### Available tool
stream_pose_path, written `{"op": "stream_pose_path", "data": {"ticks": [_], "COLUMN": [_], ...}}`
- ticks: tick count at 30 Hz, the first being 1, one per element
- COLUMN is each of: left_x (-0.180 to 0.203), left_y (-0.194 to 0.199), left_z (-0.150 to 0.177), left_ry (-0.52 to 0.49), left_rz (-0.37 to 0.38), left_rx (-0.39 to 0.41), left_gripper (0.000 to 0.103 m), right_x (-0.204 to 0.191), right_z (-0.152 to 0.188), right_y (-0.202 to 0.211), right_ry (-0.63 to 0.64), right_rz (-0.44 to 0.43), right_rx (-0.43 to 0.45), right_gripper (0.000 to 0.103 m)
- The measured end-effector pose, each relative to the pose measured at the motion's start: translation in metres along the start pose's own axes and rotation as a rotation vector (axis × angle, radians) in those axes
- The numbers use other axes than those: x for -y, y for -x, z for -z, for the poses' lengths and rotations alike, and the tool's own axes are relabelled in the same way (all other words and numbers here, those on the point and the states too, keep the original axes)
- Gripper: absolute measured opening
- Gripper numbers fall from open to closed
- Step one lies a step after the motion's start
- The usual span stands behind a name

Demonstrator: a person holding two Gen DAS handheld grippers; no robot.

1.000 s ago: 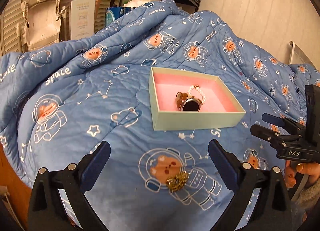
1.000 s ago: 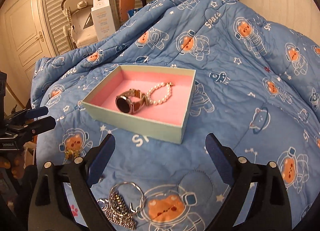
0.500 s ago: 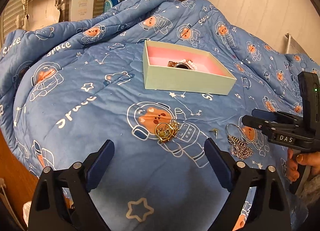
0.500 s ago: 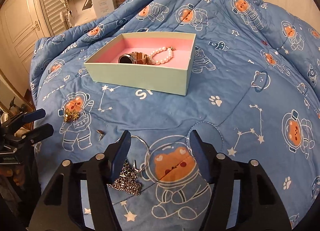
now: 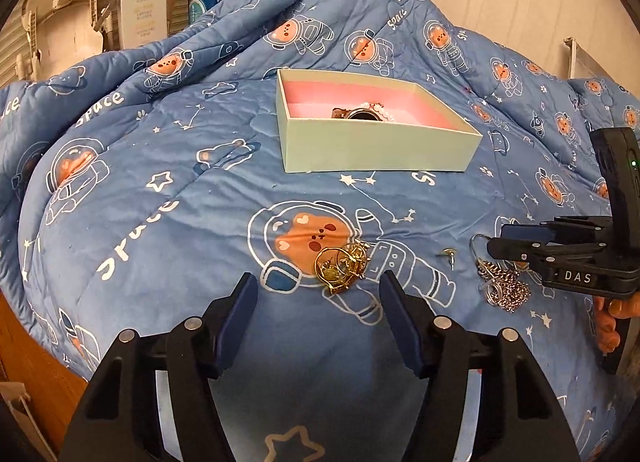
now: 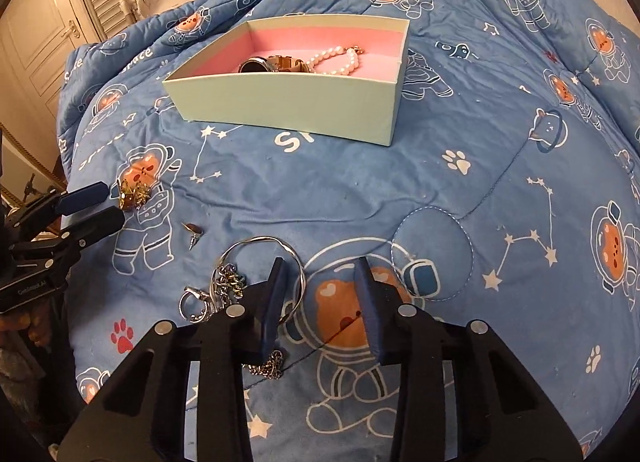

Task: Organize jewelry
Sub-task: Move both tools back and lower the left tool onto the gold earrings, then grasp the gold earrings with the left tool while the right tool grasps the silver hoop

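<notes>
**Both grippers lowered and narrowed onto the loose jewelry; nothing gripped yet**

Left gripper (image 5: 314,304): jaws apart, holding nothing. Against the frames of a half-second and a second ago, the gap between the fingers has narrowed markedly and the tool has dropped closer to the quilt. The gold jewelry cluster (image 5: 341,267) now sits at lower centre of the left view, just beyond the fingertips and roughly on the line between them. It is not yet touched.

Right gripper (image 6: 320,302): jaws apart, holding nothing, also narrower than a second ago. Its left finger (image 6: 272,306) overlaps the silver bangle (image 6: 264,258) at lower centre-left of the right view; whether it touches the bangle cannot be told. The silver chain (image 6: 228,286) and a small silver ring (image 6: 192,304) lie tangled just beside it. The right fingertip stands over bare quilt (image 6: 480,182), so the jaws do not yet straddle the pile.

Outward: a small stud earring (image 6: 192,232) lies alone between the two piles. The box (image 6: 288,106), pale green with pink lining, stands in the upper centre, well apart from both tools. It already holds a watch (image 6: 272,64) and a pearl bracelet (image 6: 336,60).

Assessment: both hands appear to be setting up picks. Two items are stowed; the gold cluster, silver pile and earring remain. The right tool looks to need a shift leftward before closing. The tangled chain may drag neighbours along.
</notes>
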State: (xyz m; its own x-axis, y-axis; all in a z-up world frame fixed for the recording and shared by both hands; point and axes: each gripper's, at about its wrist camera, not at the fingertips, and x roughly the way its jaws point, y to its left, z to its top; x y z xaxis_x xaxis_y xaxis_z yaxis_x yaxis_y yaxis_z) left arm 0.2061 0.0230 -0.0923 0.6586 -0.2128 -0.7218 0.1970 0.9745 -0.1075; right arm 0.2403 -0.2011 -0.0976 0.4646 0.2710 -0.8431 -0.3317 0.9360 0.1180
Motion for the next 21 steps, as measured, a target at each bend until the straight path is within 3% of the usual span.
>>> {"op": "stream_pose_path", "data": {"ticks": [3, 14, 18, 21], "left_x": [-0.0007, 0.0035, 0.0012, -0.0009], "left_y": [-0.0025, -0.0078, -0.0090, -0.0068], "left_z": [-0.0034, -0.0023, -0.0010, 0.0002], "left_ry": [-0.017, -0.062, -0.040, -0.027], "left_rz": [0.016, 0.082, 0.090, 0.102], "left_rx": [0.009, 0.022, 0.020, 0.023], "left_gripper": [0.060, 0.037, 0.025, 0.023], "right_x": [-0.0026, -0.0032, -0.0047, -0.0041], "right_z": [-0.0005, 0.0014, 0.0020, 0.0029], "right_y": [-0.0013, -0.0004, 0.0000, 0.0000], "right_ry": [0.008, 0.022, 0.028, 0.025], "right_rz": [0.001, 0.005, 0.002, -0.001], "right_rx": [-0.002, 0.004, 0.006, 0.011], "right_gripper": [0.028, 0.018, 0.013, 0.012]}}
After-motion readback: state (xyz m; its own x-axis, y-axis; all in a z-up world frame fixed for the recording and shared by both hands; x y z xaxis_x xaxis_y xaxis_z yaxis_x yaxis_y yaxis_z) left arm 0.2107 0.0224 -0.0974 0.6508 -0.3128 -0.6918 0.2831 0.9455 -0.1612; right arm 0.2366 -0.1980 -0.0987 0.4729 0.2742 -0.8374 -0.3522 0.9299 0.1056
